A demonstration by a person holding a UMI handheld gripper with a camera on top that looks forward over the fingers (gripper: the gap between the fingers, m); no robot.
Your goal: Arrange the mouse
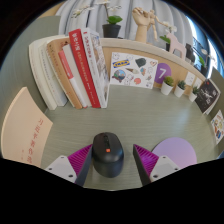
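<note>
A black computer mouse (108, 153) with an orange mark near its wheel lies on the grey-green table (100, 122). It stands between the fingers of my gripper (112, 151). The left magenta pad (78, 160) is close against the mouse's side. The right pad (149, 160) stands a little apart from it, with table showing in the gap. The gripper is open and the mouse rests on the table.
A row of upright books (78, 70) stands beyond, at the left. A pale board (25, 125) lies at the far left. Small plant pots (169, 86) and picture cards (133, 70) line the back. A lilac round mat (177, 150) lies just right of the right finger.
</note>
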